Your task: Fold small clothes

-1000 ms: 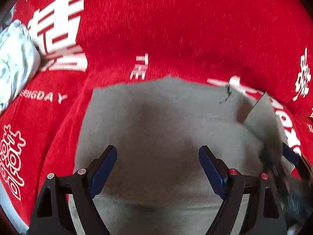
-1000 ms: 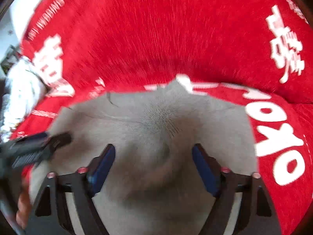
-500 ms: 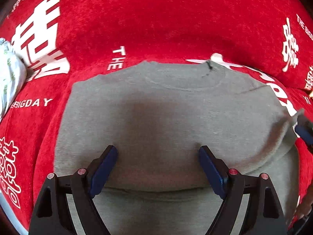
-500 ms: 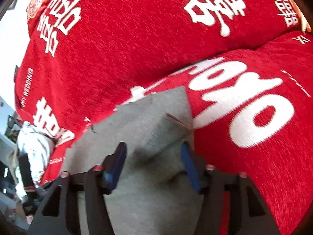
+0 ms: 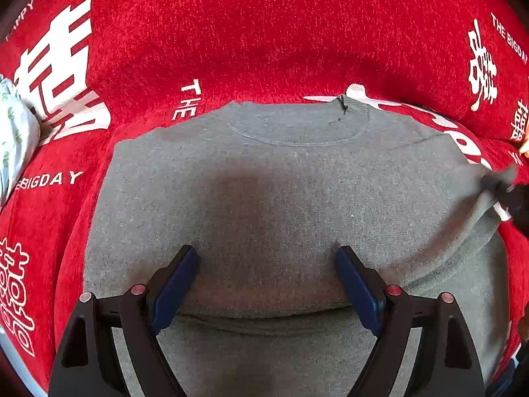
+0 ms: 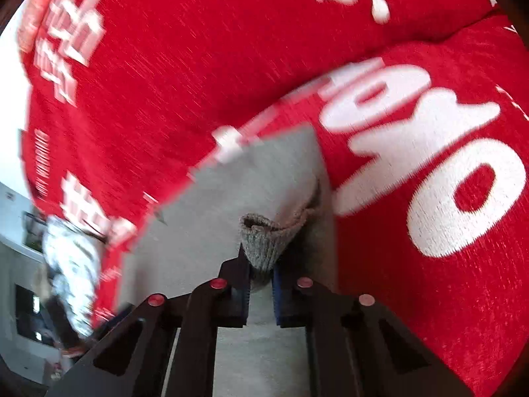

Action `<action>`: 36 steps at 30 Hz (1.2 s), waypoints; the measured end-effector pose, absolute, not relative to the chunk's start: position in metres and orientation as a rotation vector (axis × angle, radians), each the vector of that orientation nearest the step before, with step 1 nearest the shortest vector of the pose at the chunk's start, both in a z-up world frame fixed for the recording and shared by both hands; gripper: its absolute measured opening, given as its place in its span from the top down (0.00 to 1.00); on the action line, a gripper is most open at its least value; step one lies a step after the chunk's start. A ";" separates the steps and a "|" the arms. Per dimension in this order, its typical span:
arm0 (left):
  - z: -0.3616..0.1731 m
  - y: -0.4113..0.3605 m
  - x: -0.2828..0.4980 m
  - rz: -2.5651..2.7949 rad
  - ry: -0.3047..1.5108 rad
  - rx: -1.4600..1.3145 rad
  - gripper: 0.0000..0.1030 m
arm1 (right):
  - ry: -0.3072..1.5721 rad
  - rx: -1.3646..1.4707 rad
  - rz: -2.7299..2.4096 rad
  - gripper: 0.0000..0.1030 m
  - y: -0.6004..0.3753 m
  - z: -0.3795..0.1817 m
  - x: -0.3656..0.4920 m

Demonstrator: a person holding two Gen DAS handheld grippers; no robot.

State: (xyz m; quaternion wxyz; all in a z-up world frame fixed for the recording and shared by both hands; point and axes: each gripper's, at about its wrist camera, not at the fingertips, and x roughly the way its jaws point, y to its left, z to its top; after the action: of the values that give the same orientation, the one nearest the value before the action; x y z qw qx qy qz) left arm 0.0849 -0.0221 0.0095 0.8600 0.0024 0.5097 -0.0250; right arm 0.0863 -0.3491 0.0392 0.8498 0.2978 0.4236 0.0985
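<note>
A small grey sweater (image 5: pixel 281 192) lies on the red printed cover, its neckline at the far side. My left gripper (image 5: pixel 267 264) is open and empty, its blue pads hovering over the sweater's middle. My right gripper (image 6: pixel 259 268) is shut on the ribbed cuff (image 6: pixel 264 241) of the sweater's sleeve at the garment's right edge. The right gripper also shows at the right edge of the left wrist view (image 5: pixel 506 195), pinching the grey fabric there.
The red cover (image 5: pixel 264 33) with white lettering spreads all around the sweater. A white floral-print cloth (image 5: pixel 13 132) lies at the far left; it also shows blurred in the right wrist view (image 6: pixel 69 264).
The right gripper has gone from open over the sweater to shut on the sleeve cuff at its right edge. The left gripper stayed open above the sweater, which now lies flatter.
</note>
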 end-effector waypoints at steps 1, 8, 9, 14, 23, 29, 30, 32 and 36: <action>0.010 -0.021 0.085 -0.053 1.067 -0.008 0.16 | 0.831 0.607 0.235 0.89 -0.347 0.050 0.080; 0.008 -0.027 0.088 -0.029 1.073 0.010 0.16 | 0.759 0.402 0.241 0.89 -0.332 0.057 0.087; 0.008 -0.029 0.087 -0.033 1.072 0.020 0.16 | 0.780 0.404 0.229 0.89 -0.337 0.048 0.087; 0.010 -0.034 0.087 -0.055 1.086 0.025 0.16 | 0.851 0.446 0.146 0.75 -0.364 0.024 0.079; 0.016 -0.047 0.087 -0.035 1.079 0.030 0.16 | 0.756 0.210 0.161 0.34 -0.304 0.076 0.062; 0.010 -0.025 0.084 -0.003 1.094 0.041 0.16 | 0.957 0.184 0.143 0.40 -0.283 0.025 0.079; 0.012 -0.017 0.082 0.003 1.090 0.026 0.16 | 0.937 0.162 0.129 0.39 -0.283 0.029 0.075; 0.016 -0.006 0.078 0.017 1.068 0.005 0.16 | 0.914 0.062 0.057 0.38 -0.275 0.040 0.064; 0.010 0.007 0.080 0.051 1.075 -0.004 0.16 | 0.864 -0.022 0.114 0.23 -0.247 0.053 0.051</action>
State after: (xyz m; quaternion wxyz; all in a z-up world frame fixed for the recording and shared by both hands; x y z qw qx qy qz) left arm 0.0796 0.0070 0.0096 0.8587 -0.0020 0.5119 0.0244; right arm 0.0515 -0.2472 0.0533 0.9065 -0.0107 0.4185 0.0551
